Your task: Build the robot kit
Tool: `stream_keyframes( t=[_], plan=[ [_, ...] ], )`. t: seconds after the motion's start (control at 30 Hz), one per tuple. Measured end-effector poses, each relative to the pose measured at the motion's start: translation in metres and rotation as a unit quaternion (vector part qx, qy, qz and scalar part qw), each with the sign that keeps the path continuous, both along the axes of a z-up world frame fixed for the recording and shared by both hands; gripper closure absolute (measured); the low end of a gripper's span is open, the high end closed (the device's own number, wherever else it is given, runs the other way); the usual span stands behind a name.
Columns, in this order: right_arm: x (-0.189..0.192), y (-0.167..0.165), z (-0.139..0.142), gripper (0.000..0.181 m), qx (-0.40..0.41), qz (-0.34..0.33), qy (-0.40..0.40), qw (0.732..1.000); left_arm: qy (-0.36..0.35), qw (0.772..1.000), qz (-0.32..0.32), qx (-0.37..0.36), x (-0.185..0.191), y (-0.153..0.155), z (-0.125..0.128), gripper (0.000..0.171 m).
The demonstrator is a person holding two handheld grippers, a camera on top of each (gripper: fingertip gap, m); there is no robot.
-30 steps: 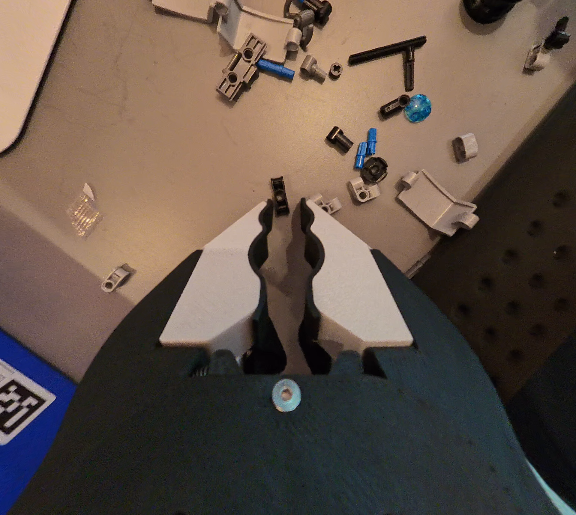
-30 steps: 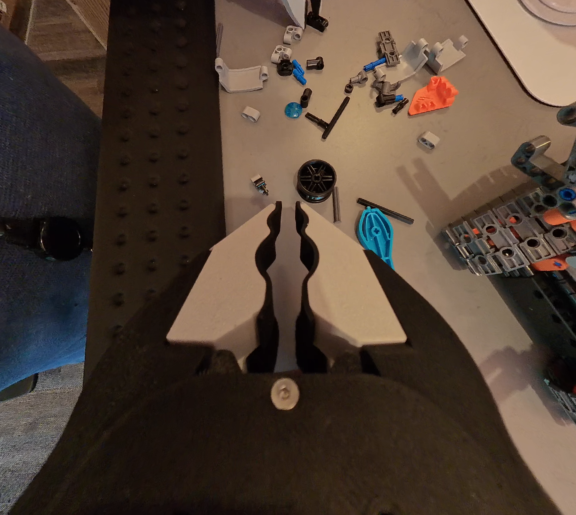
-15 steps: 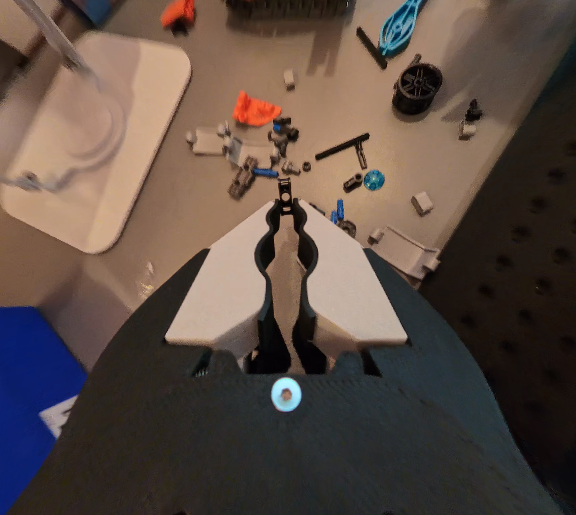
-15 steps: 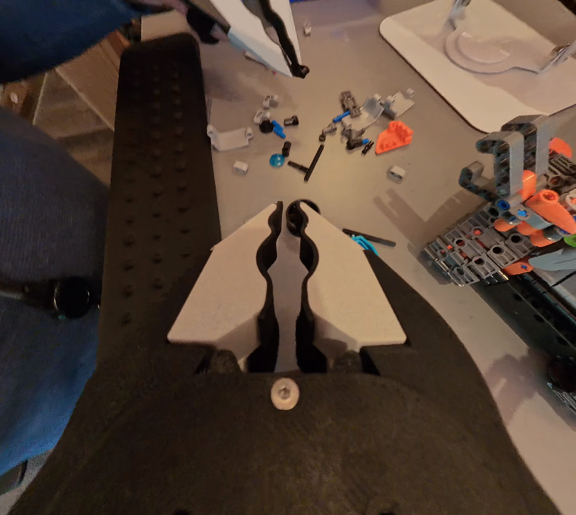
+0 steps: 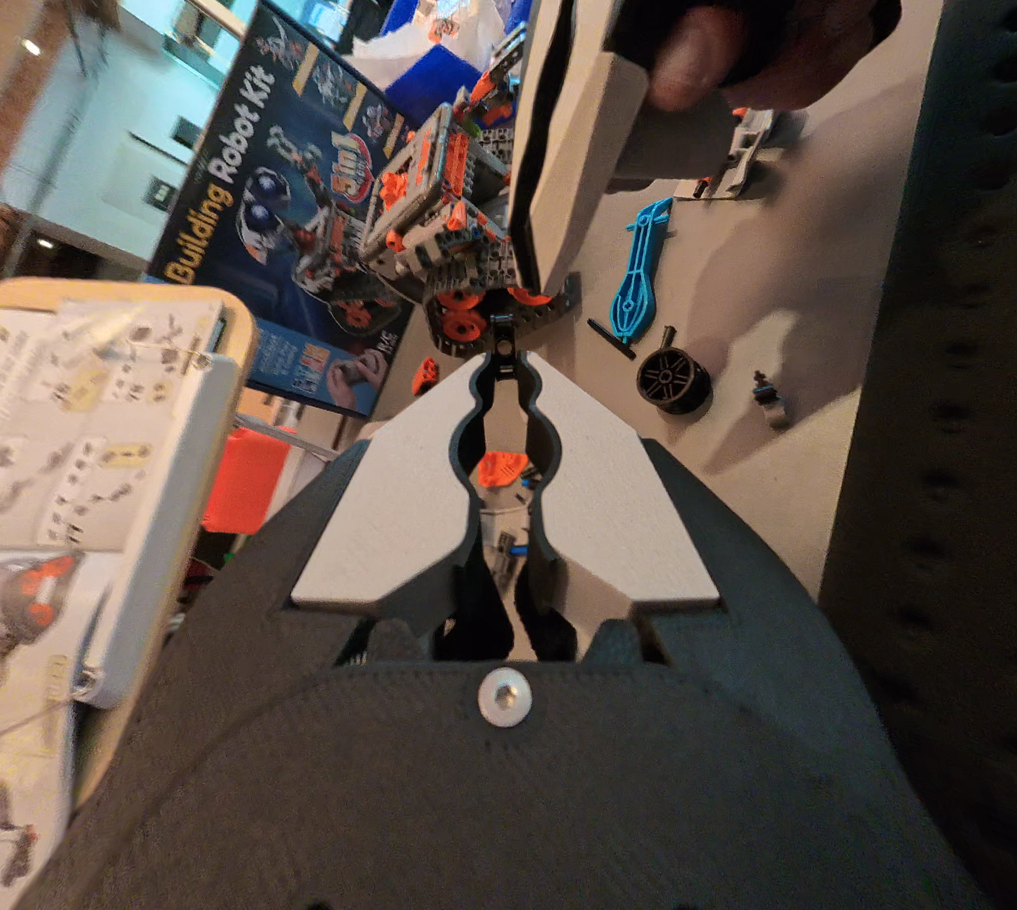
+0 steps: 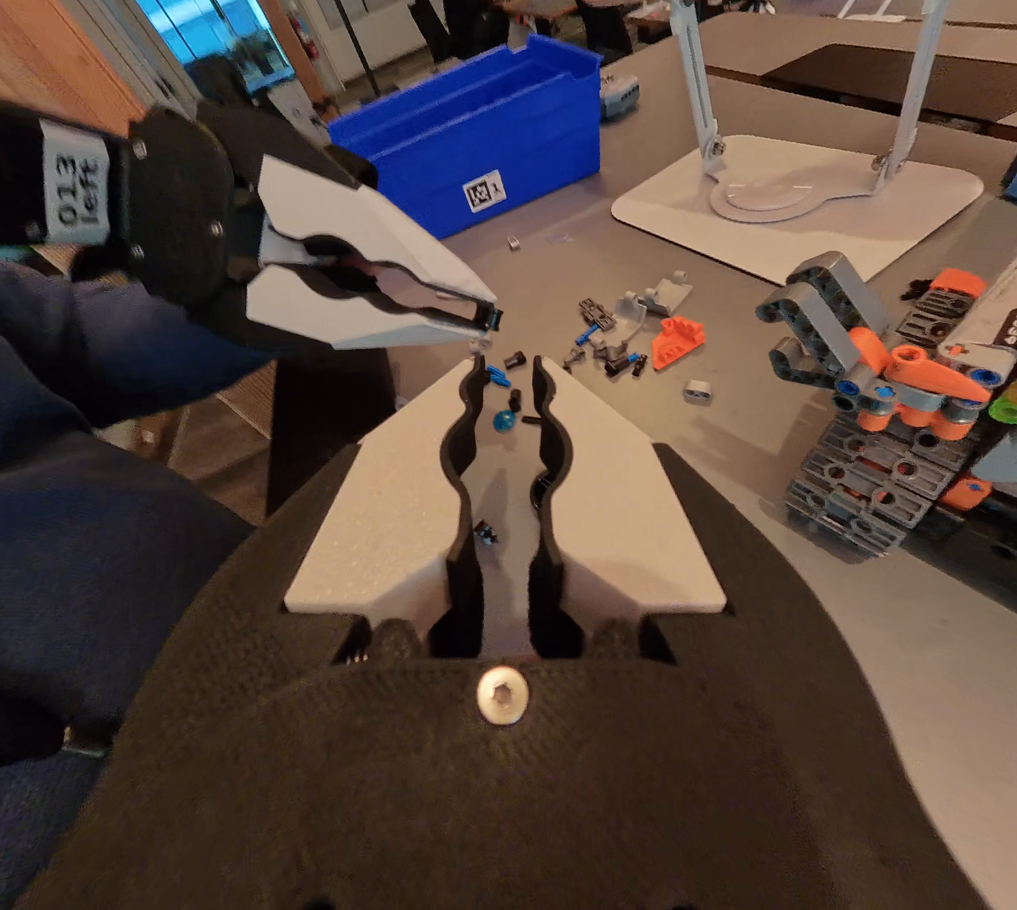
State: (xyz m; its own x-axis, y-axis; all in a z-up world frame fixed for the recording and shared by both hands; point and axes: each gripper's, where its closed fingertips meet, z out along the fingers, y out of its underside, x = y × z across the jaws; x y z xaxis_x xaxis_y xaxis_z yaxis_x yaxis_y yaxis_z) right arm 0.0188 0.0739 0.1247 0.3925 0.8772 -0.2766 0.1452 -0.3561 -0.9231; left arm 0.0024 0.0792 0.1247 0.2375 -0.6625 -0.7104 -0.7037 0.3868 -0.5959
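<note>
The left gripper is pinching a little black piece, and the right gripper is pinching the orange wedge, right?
Not quite. The right gripper is open and empty; the orange wedge lies on the table, as the right wrist view shows. The left gripper does pinch the little black piece.

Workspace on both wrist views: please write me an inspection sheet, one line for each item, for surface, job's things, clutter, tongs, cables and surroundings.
Surface: grey table, dark studded mat along one edge.
Job's things: small black connector piece; tracked brick model in grey and orange.
Clutter: loose parts, among them an orange wedge, a black wheel, a light blue blade part.
Tongs: left tongs shut on the small black connector piece, raised off the table; right tongs open, empty.
Cables: nothing seen.
Surroundings: blue bin, white stand carrying an instruction booklet, kit box.
</note>
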Motion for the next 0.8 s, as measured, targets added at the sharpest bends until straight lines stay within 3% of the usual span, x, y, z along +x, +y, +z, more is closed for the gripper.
stream_keyframes(
  t=[0.2, 0.4, 0.5, 0.57, 0.73, 0.8],
  plan=[
    [-0.001, -0.007, 0.006, 0.164, -0.024, 0.020, 0.051, 0.998, 0.025, 0.997, -0.023, 0.063, 0.016, -0.007, 0.002, 0.166],
    [0.001, -0.011, 0.007, 0.176, -0.021, 0.026, 0.056, 0.998, 0.025, 0.997, -0.034, 0.067, 0.025, -0.014, -0.001, 0.165],
    [0.009, -0.013, -0.002, 0.176, -0.004, 0.033, 0.014, 0.999, 0.019, 0.998, -0.052, -0.004, 0.024, -0.020, -0.011, 0.161],
    [0.018, -0.017, -0.016, 0.176, 0.017, 0.049, -0.048, 0.997, 0.008, 0.991, -0.067, -0.116, 0.019, -0.029, -0.026, 0.157],
    [0.036, -0.027, -0.057, 0.176, 0.045, 0.100, -0.176, 0.978, 0.018, 0.927, -0.089, -0.365, 0.012, -0.060, -0.071, 0.147],
    [0.036, -0.029, -0.066, 0.176, 0.049, 0.120, -0.187, 0.974, 0.039, 0.923, -0.068, -0.376, 0.010, -0.057, -0.088, 0.145]
  ],
)
